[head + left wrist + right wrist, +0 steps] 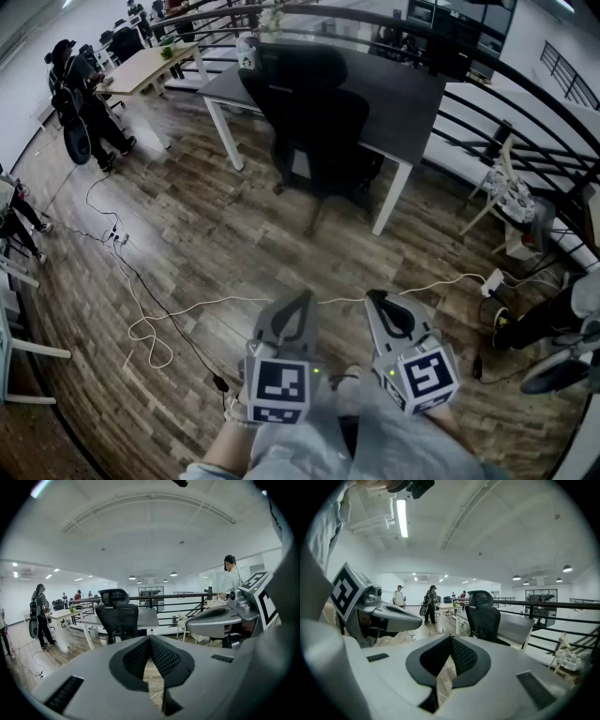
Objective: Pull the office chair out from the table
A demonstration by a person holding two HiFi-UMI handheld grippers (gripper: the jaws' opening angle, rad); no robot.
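A black mesh office chair (319, 122) with a headrest stands pushed under a dark-topped table (398, 94) with white legs, well ahead of me. The chair (117, 618) also shows in the left gripper view and, as the chair (483, 616), in the right gripper view, its back facing me. My left gripper (298, 302) and right gripper (377, 300) hang side by side low in the head view, far short of the chair. Both are shut with nothing between the jaws.
White and black cables (150, 323) trail over the wooden floor to my left. A black railing (525, 122) runs behind the table. A small white stand (511, 202) sits at right. People (84, 103) stand by another desk (150, 66) at far left.
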